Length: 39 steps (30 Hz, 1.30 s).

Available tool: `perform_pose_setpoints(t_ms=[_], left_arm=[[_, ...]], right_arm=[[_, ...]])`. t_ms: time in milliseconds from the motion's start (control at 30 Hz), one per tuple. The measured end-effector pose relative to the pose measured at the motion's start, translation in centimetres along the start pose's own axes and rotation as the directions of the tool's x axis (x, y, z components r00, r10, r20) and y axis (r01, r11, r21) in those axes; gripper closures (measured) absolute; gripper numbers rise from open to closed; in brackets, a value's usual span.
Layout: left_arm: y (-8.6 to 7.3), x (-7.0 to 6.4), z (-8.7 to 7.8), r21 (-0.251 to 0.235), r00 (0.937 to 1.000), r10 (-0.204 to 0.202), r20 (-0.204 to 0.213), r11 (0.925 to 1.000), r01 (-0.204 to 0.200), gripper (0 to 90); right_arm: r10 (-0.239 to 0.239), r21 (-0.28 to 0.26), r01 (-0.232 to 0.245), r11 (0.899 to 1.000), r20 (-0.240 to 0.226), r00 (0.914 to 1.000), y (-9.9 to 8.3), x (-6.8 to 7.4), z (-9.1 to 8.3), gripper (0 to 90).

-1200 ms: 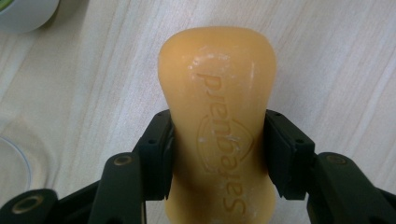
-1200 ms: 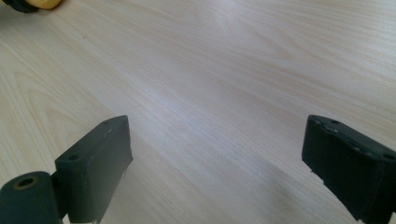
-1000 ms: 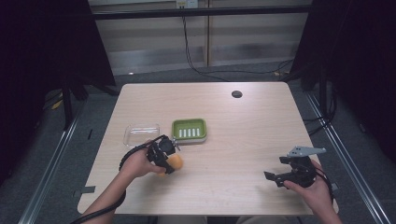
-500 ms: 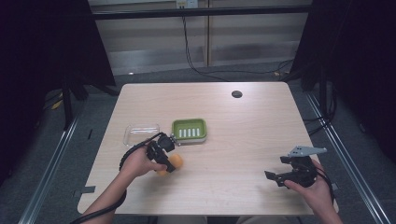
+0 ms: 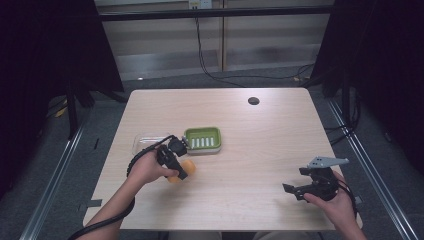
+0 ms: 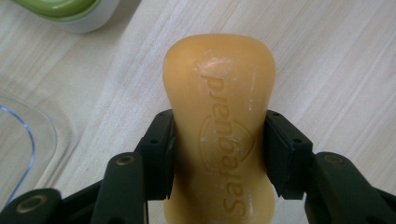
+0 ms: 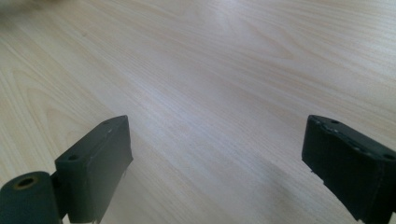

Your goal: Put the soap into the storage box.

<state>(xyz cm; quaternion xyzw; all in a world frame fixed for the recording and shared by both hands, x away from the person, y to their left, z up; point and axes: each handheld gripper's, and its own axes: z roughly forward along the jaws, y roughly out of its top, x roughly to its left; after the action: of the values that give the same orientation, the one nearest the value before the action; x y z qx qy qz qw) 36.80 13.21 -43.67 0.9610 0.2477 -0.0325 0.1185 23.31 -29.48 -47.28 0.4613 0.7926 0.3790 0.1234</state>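
Observation:
An orange bar of soap (image 6: 219, 121) with raised lettering lies between the two black jaws of my left gripper (image 6: 218, 149), which is shut on its narrow waist. From above, the soap (image 5: 187, 168) sits low over the wooden table (image 5: 260, 135), just in front of a green soap dish (image 5: 202, 138) with a white slotted insert. A corner of that dish (image 6: 65, 11) appears at the top left of the left gripper view. My right gripper (image 5: 297, 191) rests near the table's front right, open, with bare wood between its jaws (image 7: 215, 163).
A clear plastic lid (image 5: 146, 142) lies left of the green dish, and its curved edge (image 6: 25, 140) is close beside the left gripper. A round dark cable hole (image 5: 253, 101) sits at the table's far side. Metal rails run along both table sides.
My left gripper has shifted slightly with the soap, staying just in front of the green dish. The right gripper has kept still.

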Motion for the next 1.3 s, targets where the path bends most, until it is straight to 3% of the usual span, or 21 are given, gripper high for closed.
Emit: perform_pose_setpoints(t_ms=[367,533,800,833,1000,1067,1100,1300], left_arm=[[0.9,0.4,-0.8,-0.004,1.0000,-0.002,0.002,1.0000,0.002,49.9],[1.3,0.5,-1.2,-0.008,0.9999,0.015,-0.007,0.9999,-0.015,49.9],[2.0,0.5,-1.8,-0.005,0.9999,-0.006,0.008,1.0000,0.006,49.9],[2.0,0.6,-1.8,-0.007,1.0000,0.007,0.005,1.0000,-0.007,49.9],[2.4,0.6,-1.9,-0.001,1.0000,-0.003,0.006,1.0000,0.003,49.9],[2.5,0.8,-2.0,0.000,0.9999,0.016,0.003,0.9999,-0.016,49.9],[2.6,0.7,-2.0,-0.010,1.0000,-0.002,0.010,0.9999,0.003,49.9],[3.1,0.9,-2.4,0.005,0.9998,0.017,0.007,0.9998,-0.017,49.9]], right_arm=[[-0.009,-0.003,0.009,1.000,-0.008,0.9999,0.0,0.1,0.0,5.9],[-0.017,-0.006,0.017,1.000,-0.019,0.9997,0.1,0.1,0.0,3.7],[-0.035,0.005,0.036,0.999,-0.022,0.9991,0.0,0.3,0.2,3.3],[-0.033,0.008,0.034,0.999,-0.024,0.9992,0.0,0.3,0.2,3.3],[-0.034,0.011,0.034,0.999,-0.028,0.9990,0.0,0.4,0.2,3.4],[-0.032,0.012,0.033,0.999,-0.025,0.9992,0.0,0.3,0.3,3.4],[-0.034,0.015,0.035,0.999,-0.027,0.9990,0.0,0.3,0.3,3.4],[-0.035,0.017,0.036,0.999,-0.027,0.9990,0.0,0.3,0.4,3.4]])
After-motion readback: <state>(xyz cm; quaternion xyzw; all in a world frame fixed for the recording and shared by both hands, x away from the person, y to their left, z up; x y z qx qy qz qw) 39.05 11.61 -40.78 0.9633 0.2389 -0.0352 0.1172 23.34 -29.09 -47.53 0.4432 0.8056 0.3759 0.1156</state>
